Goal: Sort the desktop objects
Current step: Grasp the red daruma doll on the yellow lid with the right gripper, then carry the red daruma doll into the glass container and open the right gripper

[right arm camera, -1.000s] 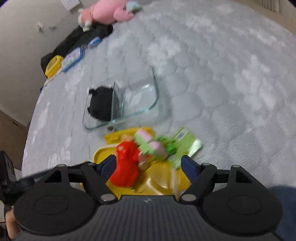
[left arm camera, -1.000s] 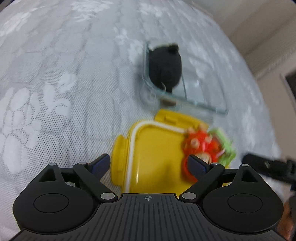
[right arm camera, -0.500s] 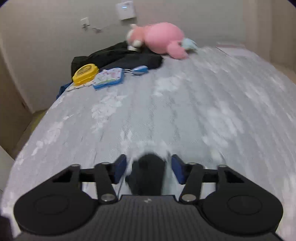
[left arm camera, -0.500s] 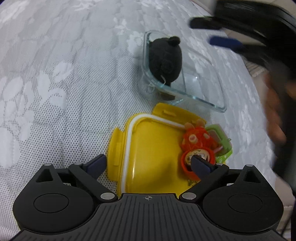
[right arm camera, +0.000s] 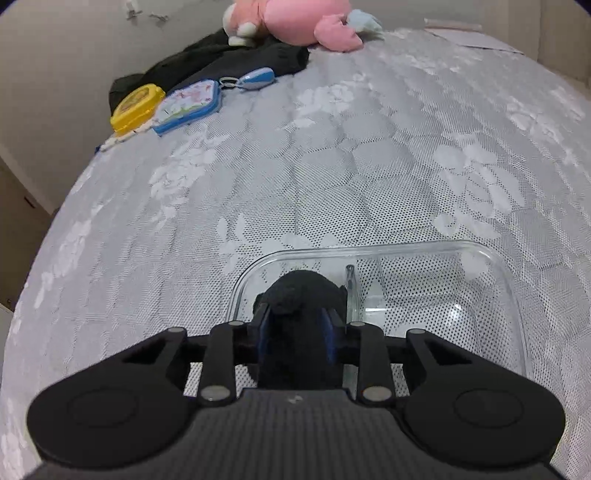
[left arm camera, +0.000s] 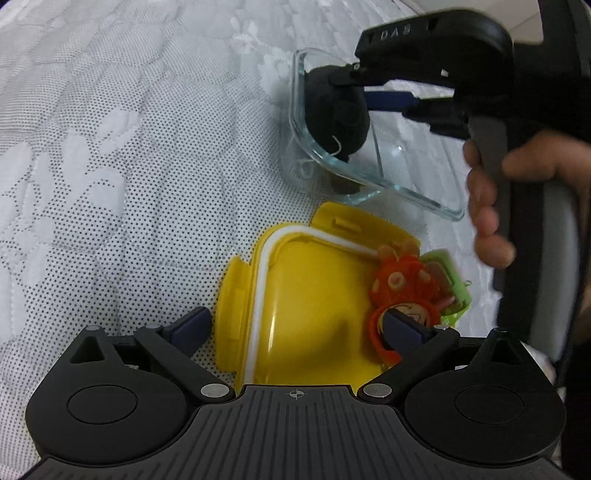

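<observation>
A black plush toy (left arm camera: pixel 334 112) lies in a clear glass dish (left arm camera: pixel 417 201) on the white lace cover. My right gripper (right arm camera: pixel 296 328) is shut on the black plush toy (right arm camera: pixel 299 295) inside the glass dish (right arm camera: pixel 502 273); the gripper also shows in the left wrist view (left arm camera: pixel 369 92). A yellow lid (left arm camera: pixel 314 295) lies in front of the dish with an orange toy (left arm camera: pixel 402 291) and a green toy (left arm camera: pixel 448 273) at its right edge. My left gripper (left arm camera: pixel 295 325) is open and empty over the lid, its right finger beside the orange toy.
At the far end of the cover lie a pink plush (right arm camera: pixel 295 18), black cloth (right arm camera: pixel 221 62), a yellow case (right arm camera: pixel 136 107), a blue pouch (right arm camera: pixel 188 107) and a blue keyring (right arm camera: pixel 255 79). A wall rises behind them.
My right gripper came down into the glass dish and closed on the black plush toy. My left gripper stayed open over the yellow lid.
</observation>
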